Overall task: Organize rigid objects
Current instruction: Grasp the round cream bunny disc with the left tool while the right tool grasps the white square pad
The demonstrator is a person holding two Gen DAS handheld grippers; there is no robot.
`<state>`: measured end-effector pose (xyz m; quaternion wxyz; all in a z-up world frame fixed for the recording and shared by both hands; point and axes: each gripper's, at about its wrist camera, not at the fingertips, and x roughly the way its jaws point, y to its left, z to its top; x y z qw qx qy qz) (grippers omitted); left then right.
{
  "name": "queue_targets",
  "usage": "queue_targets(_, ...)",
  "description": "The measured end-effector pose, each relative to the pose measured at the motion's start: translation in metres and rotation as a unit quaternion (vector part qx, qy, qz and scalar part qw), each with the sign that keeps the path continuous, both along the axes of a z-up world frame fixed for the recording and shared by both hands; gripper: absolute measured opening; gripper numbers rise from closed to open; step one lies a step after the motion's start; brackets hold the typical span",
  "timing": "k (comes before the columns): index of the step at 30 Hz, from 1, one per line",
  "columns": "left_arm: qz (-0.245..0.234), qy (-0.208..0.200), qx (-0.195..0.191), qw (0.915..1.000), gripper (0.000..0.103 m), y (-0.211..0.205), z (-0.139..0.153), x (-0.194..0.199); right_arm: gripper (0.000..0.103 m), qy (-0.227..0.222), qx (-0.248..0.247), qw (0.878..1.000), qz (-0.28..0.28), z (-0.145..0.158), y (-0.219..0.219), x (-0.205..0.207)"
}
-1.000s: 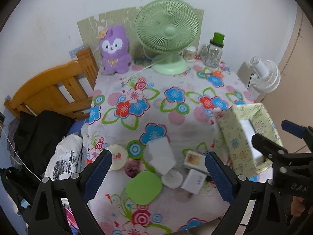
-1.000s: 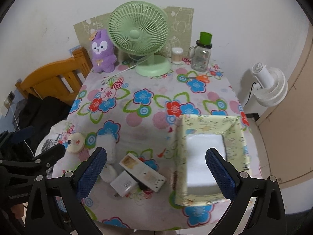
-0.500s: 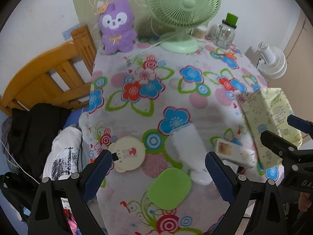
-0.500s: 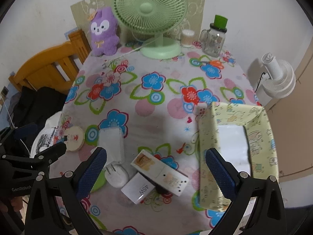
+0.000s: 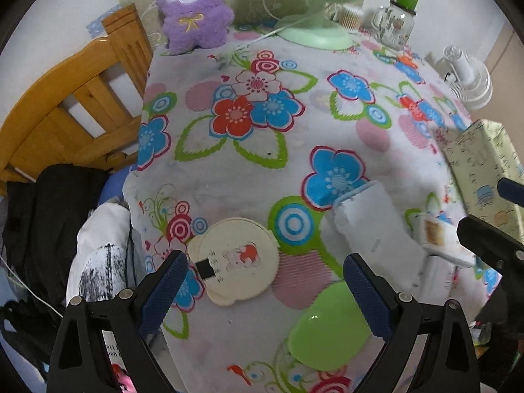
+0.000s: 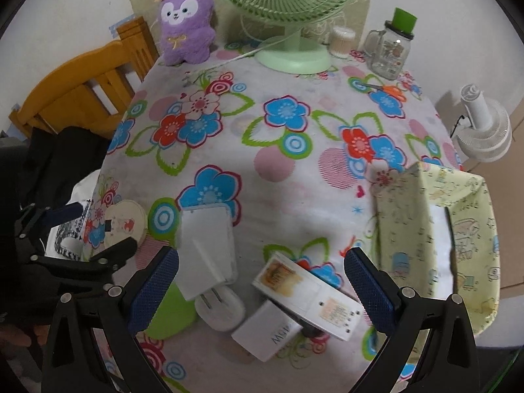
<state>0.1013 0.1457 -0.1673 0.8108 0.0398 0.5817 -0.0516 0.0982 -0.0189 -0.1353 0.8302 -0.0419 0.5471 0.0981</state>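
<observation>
My left gripper (image 5: 265,286) is open and empty, low over the near left of the flowered table, just in front of a cream round compact (image 5: 237,258) and a green oval case (image 5: 327,327). My right gripper (image 6: 262,281) is open and empty above a white plug charger (image 6: 206,245), a white oval case (image 6: 222,311), a long white power strip (image 6: 308,294) and a small white box (image 6: 268,334). The charger also shows in the left wrist view (image 5: 373,232). A yellow patterned fabric box (image 6: 439,229) stands at the right.
A green desk fan (image 6: 288,6), a purple plush (image 6: 186,23), a glass jar with green lid (image 6: 389,49) and a cotton-swab tub (image 6: 340,42) stand at the table's far edge. A wooden chair (image 5: 75,108) with dark clothes is on the left. A white floor fan (image 6: 484,127) stands right.
Both grippers have moved forward and down toward the table. The small objects at the near edge now look larger and closer. Nothing has been picked up.
</observation>
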Motion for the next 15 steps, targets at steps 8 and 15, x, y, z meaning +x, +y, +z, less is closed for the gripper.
queue_targets(8,0.006,0.017,0.002,0.9998,0.097,0.015,-0.027,0.013,0.103,0.028,-0.005,1.000,0.006,-0.029,0.023,0.016)
queue_targets(15,0.015,0.034,0.002,0.9993,0.097,0.025,-0.044,0.019,0.102,0.048,-0.012,0.999,0.017,-0.051,0.043,0.030)
